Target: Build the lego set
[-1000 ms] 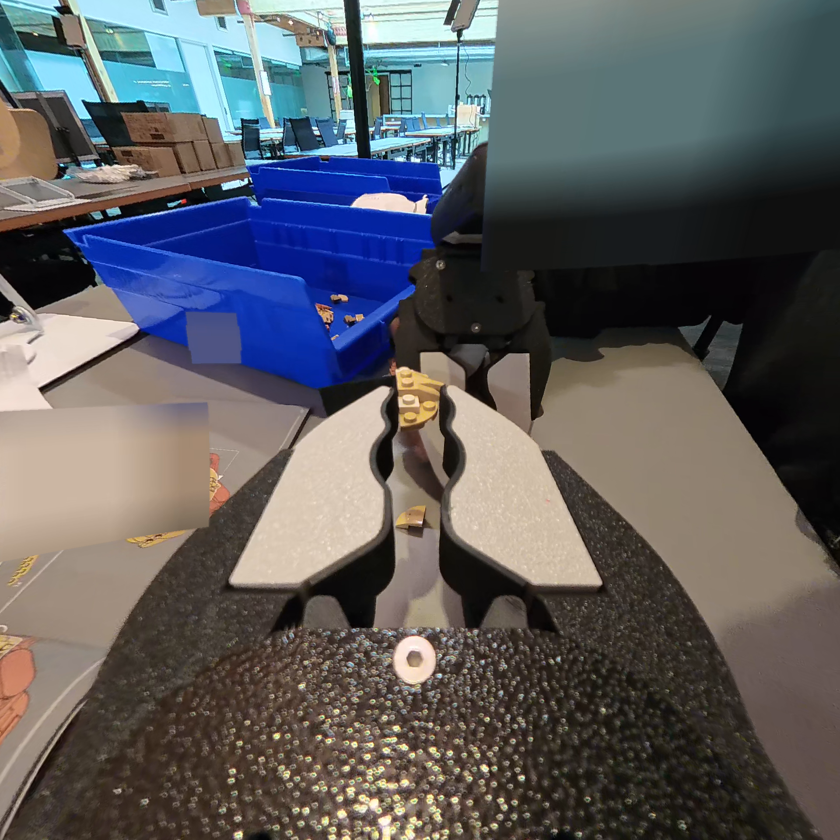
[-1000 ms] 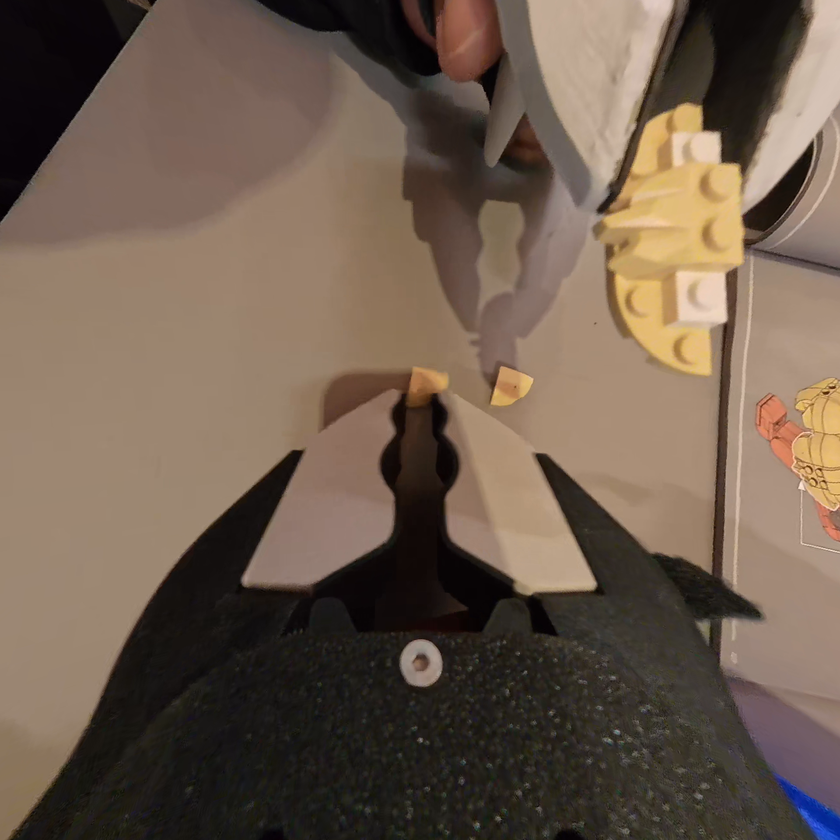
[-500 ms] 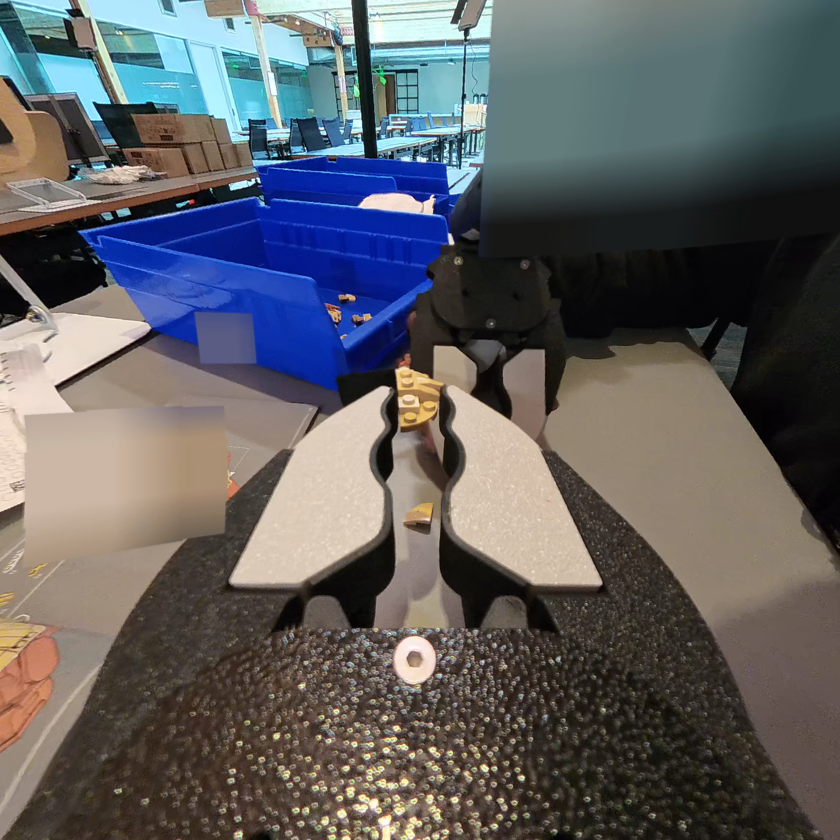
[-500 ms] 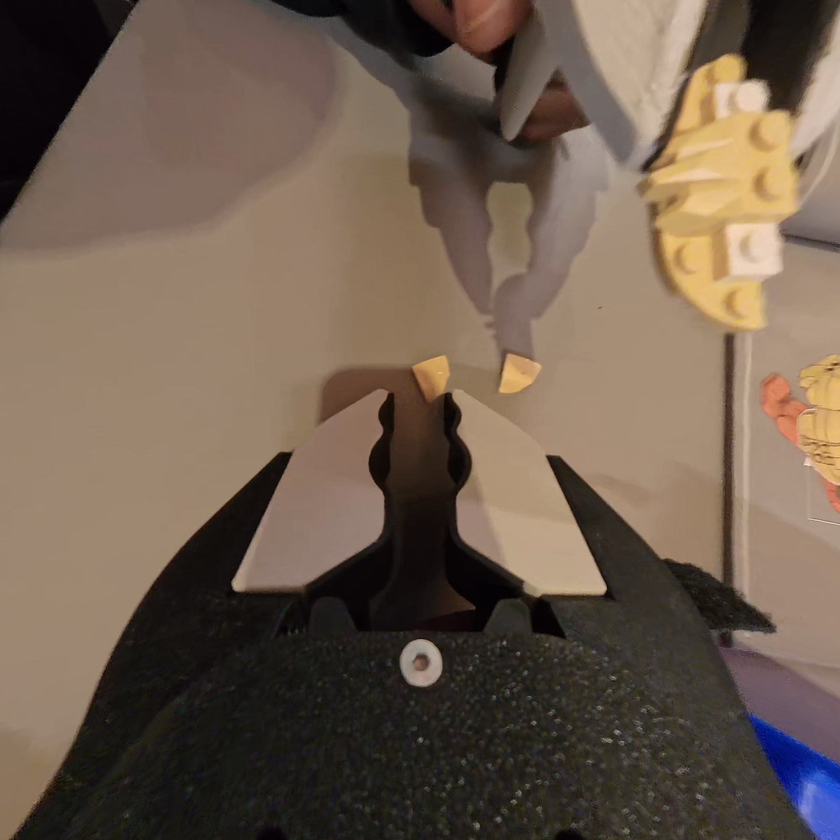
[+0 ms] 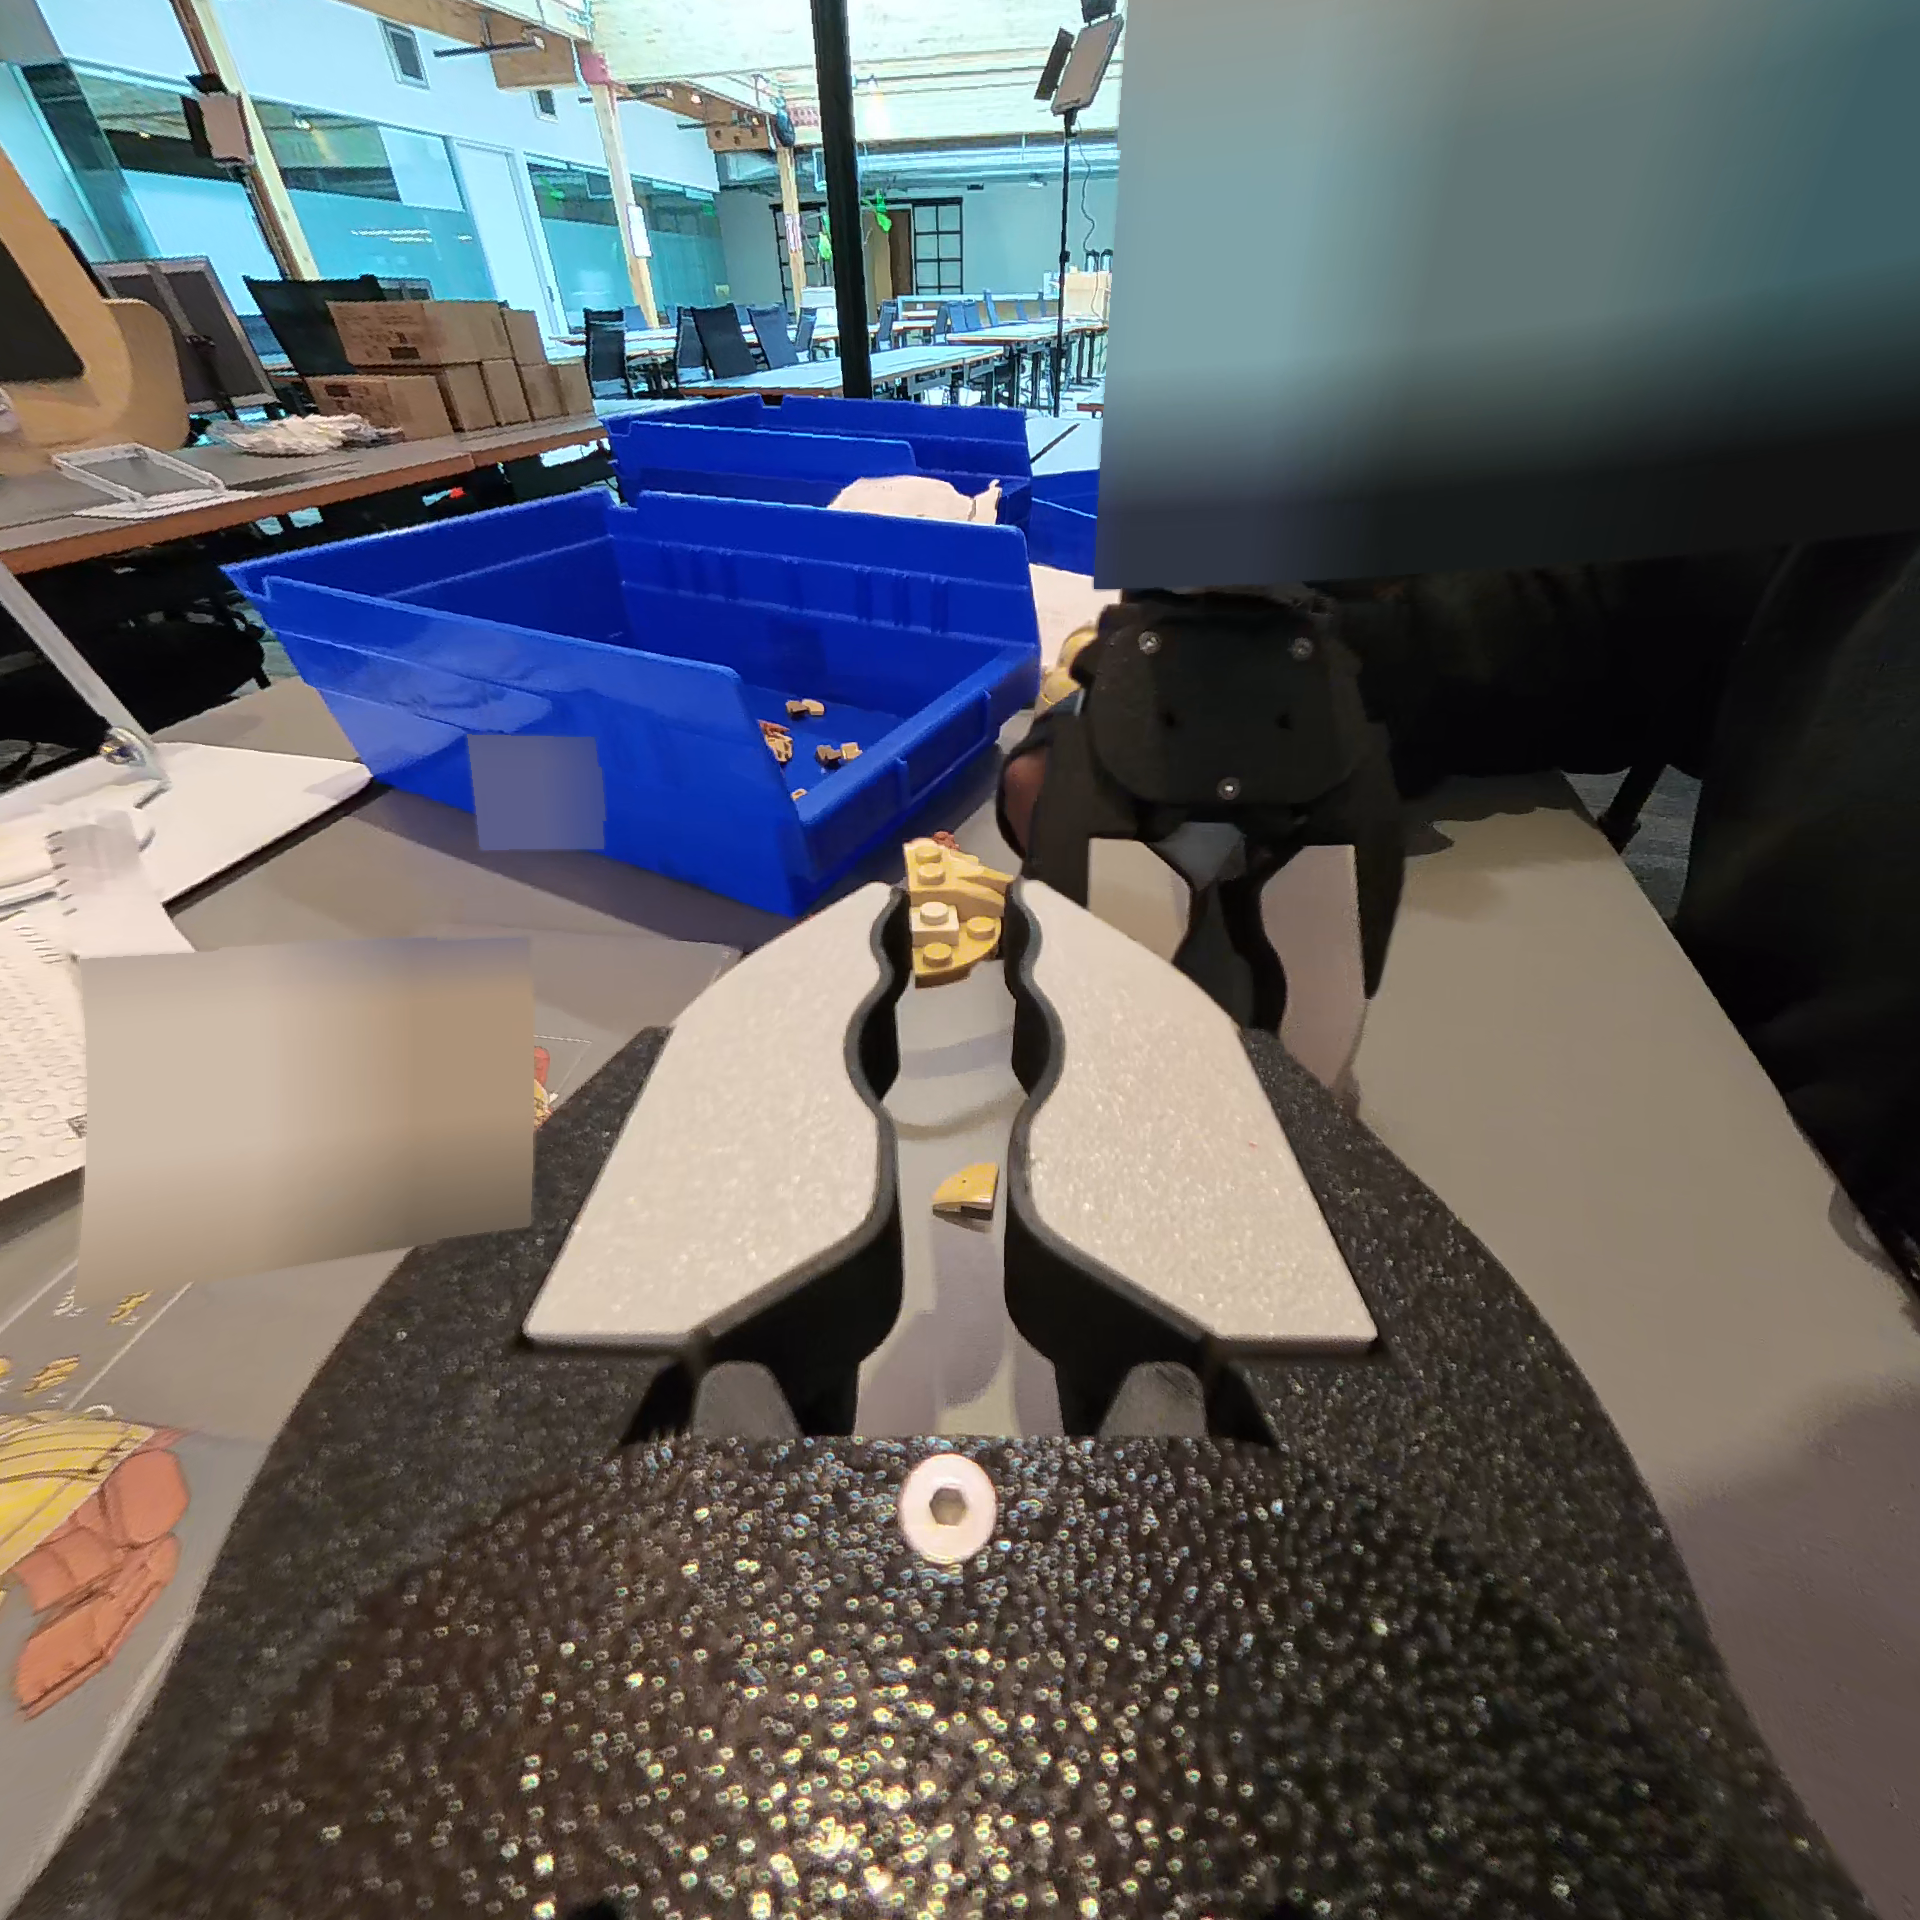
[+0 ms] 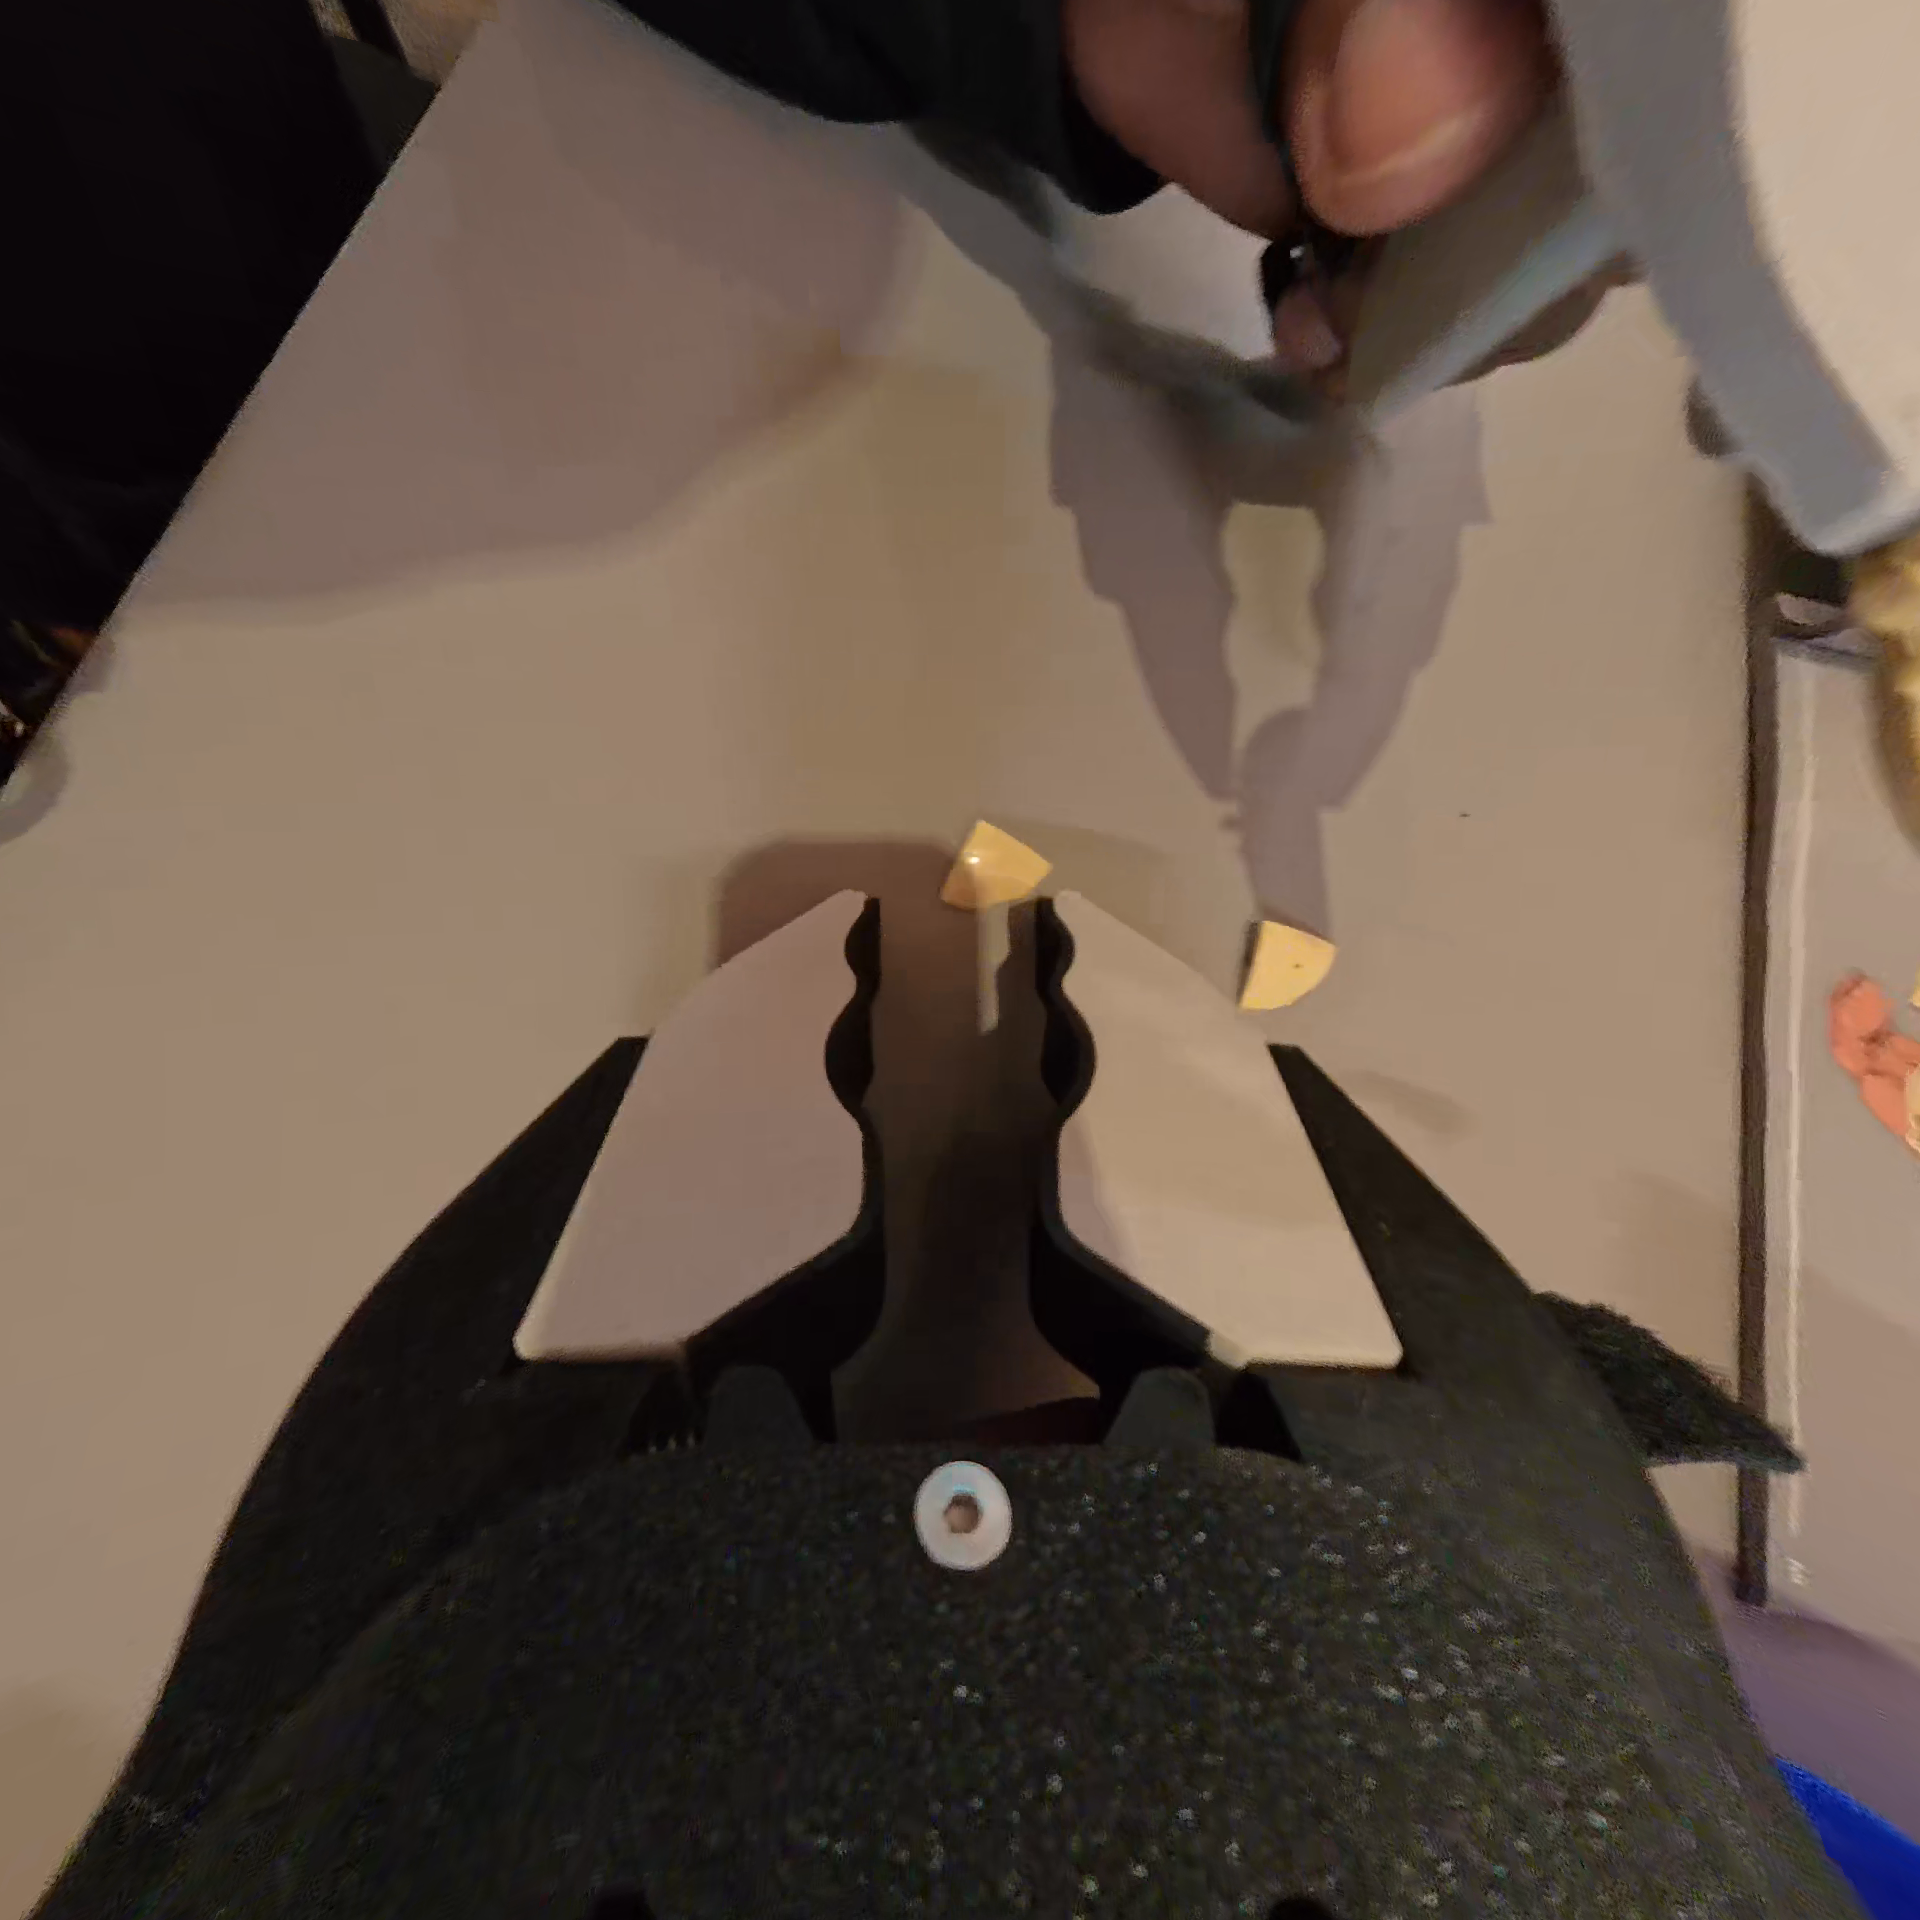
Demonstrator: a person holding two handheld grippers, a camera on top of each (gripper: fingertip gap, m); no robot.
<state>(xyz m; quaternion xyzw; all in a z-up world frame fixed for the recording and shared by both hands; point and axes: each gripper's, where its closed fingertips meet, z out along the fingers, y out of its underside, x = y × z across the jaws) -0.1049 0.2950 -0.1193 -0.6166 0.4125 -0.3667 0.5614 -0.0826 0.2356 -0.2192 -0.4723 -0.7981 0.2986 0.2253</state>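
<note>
On the left wrist view, my left gripper point(image 5: 956, 920) is clenched on a small tan lego assembly point(image 5: 948, 920), pinched between the very tips of the fingers and held above the grey table point(image 5: 1507, 1039). Through the gap between the fingers I see one loose tan wedge piece point(image 5: 968, 1190) lying on the table below. Just beyond the assembly, to the right, the right gripper point(image 5: 1226, 935) points down toward the table with its jaws apart. Behind and to the left sits a blue bin point(image 5: 582, 665) with a few small tan and brown pieces point(image 5: 805, 727) scattered on its floor; a second blue bin point(image 5: 821, 447) stands behind it. At lower left, an instruction sheet point(image 5: 94, 1496) with a printed yellow and orange figure lies flat on the table.

On the right wrist view, my right gripper point(image 6: 956, 904) looks down at the table with its jaws released and nothing between them. A tan wedge piece point(image 6: 992, 864) lies on the table right at the fingertips, closer to the right-hand one. A second tan wedge point(image 6: 1283, 964) lies on the table just beside the outer edge of that same finger. At the top, a person's hand point(image 6: 1351, 114) grips the left gripper's handle, and the blurred edge of the tan assembly shows at the far right.
</note>
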